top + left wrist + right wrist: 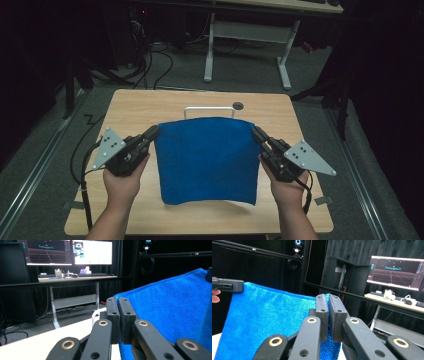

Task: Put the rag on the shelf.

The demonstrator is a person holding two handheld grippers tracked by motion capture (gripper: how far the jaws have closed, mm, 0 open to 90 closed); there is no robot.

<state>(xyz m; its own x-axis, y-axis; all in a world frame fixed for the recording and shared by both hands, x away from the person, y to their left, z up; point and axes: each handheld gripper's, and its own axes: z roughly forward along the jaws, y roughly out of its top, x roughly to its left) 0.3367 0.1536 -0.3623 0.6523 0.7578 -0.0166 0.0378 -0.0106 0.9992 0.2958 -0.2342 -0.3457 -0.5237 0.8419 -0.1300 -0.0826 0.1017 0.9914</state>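
Blue towel held up over the table

The blue towel (207, 160) is a plush, fine-looped cloth, spread flat and hanging open above the wooden table (150, 107). Its two top corners are pinched tight, its upper edge stretched nearly straight, and its lower edge curves slightly.

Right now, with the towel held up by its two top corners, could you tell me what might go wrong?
1. Each gripper, left and right, pinches only a thin corner of the blue towel, so a corner could slip out.
2. The towel's lower edge hangs near the wooden table and may drag or fold.
3. The white rack stands just behind; the towel could snag on it.
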